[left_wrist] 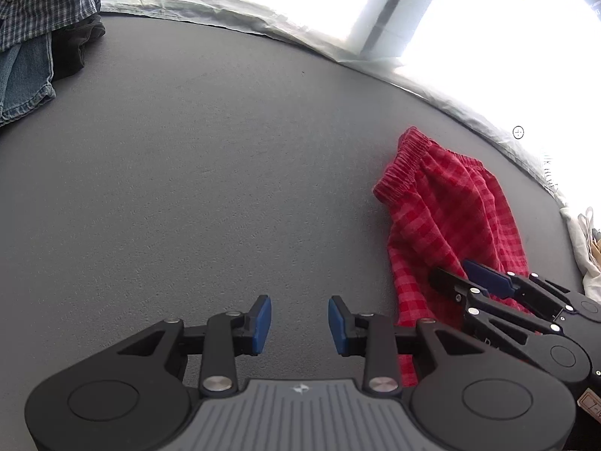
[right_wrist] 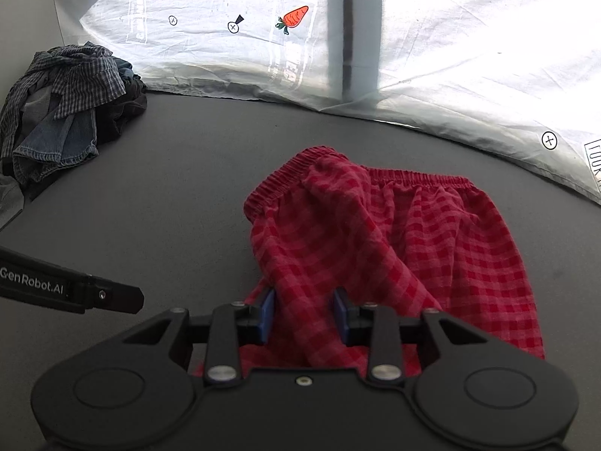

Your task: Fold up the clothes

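Red checked shorts (right_wrist: 394, 240) with an elastic waistband lie rumpled on the grey table (right_wrist: 169, 195); they also show at the right of the left wrist view (left_wrist: 443, 218). My right gripper (right_wrist: 304, 315) is open, its blue pads on either side of a raised fold of the shorts' near edge. In the left wrist view the right gripper (left_wrist: 465, 278) reaches over the shorts. My left gripper (left_wrist: 299, 325) is open and empty over bare table, left of the shorts; its finger (right_wrist: 112, 297) enters the right wrist view from the left.
A pile of clothes (right_wrist: 64, 112), with a blue plaid shirt and denim, sits at the far left; it also shows in the left wrist view (left_wrist: 33, 30). A white printed sheet (right_wrist: 413, 56) hangs behind the table's far edge.
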{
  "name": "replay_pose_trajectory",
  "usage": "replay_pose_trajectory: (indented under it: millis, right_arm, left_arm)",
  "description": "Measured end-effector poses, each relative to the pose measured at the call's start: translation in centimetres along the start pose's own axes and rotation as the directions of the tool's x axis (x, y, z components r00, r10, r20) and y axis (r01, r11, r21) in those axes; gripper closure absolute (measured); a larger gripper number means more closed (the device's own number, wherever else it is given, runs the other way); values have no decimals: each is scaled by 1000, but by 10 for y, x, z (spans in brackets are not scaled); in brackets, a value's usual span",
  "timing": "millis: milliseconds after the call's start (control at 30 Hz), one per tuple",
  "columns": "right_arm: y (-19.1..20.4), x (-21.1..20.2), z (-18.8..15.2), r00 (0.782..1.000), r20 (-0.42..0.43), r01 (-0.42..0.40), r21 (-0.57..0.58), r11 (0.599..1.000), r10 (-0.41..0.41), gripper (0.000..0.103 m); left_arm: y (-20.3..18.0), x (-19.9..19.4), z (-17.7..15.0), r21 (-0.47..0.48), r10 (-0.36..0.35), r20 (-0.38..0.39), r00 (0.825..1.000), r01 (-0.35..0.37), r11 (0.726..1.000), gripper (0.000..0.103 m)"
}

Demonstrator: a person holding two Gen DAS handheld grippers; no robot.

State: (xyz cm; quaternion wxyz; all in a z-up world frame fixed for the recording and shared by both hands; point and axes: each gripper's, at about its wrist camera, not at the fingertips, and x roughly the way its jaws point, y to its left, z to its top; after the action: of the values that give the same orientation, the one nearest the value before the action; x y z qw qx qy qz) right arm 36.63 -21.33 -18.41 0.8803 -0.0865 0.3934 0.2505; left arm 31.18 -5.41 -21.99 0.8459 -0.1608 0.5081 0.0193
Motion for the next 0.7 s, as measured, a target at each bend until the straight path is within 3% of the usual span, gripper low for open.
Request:
replay_pose_trajectory:
  millis: [33, 67, 100, 133, 233, 333, 467, 567, 633, 700]
  right_arm:
    - [0, 4, 1, 1000, -5, 2, -28, 1000, -2, 70]
    - [0, 7, 2, 1000, -4, -2, -54, 999, 2, 78]
    - [-2, 9, 4, 1000, -2, -10, -75, 997, 10, 95]
    - [-5, 10, 5, 1000, 5, -19, -81, 997, 20, 99]
    - [-27, 8, 12, 997, 47, -55, -31, 998, 57, 100]
    - [-64, 3, 17, 993, 98, -68, 96, 993, 59, 101]
    - [-120, 3, 14, 990, 142, -25, 269, 963, -14, 101]
    - [-157, 19, 5, 992, 97, 41, 383, 923, -84, 100]
    - [-171, 25, 3, 993, 61, 69, 414, 908, -103, 97]
    - [-176, 24, 1, 994, 65, 50, 432, 901, -86, 83]
  left_arm:
    - [-1, 3, 2, 1, 2, -2, 1000, -2, 1000, 68]
    - [-3, 6, 3, 2, 6, -4, 1000, -6, 1000, 68]
    - [-5, 9, 5, 4, 8, -6, 1000, -8, 1000, 68]
    - [-6, 12, 6, 4, 7, -9, 1000, -7, 1000, 68]
    - [-10, 17, 11, 15, 1, -8, 1000, -1, 1000, 68]
    - [-15, 19, 17, 20, 0, 5, 1000, 0, 1000, 68]
    - [-19, 23, 24, -10, -35, 11, 999, 35, 999, 68]
    - [-26, 30, 25, 12, -36, 15, 999, 36, 999, 68]
    - [-31, 32, 22, 30, -25, 7, 1000, 24, 999, 68]
    - [-36, 32, 19, 40, -33, 4, 999, 33, 999, 68]
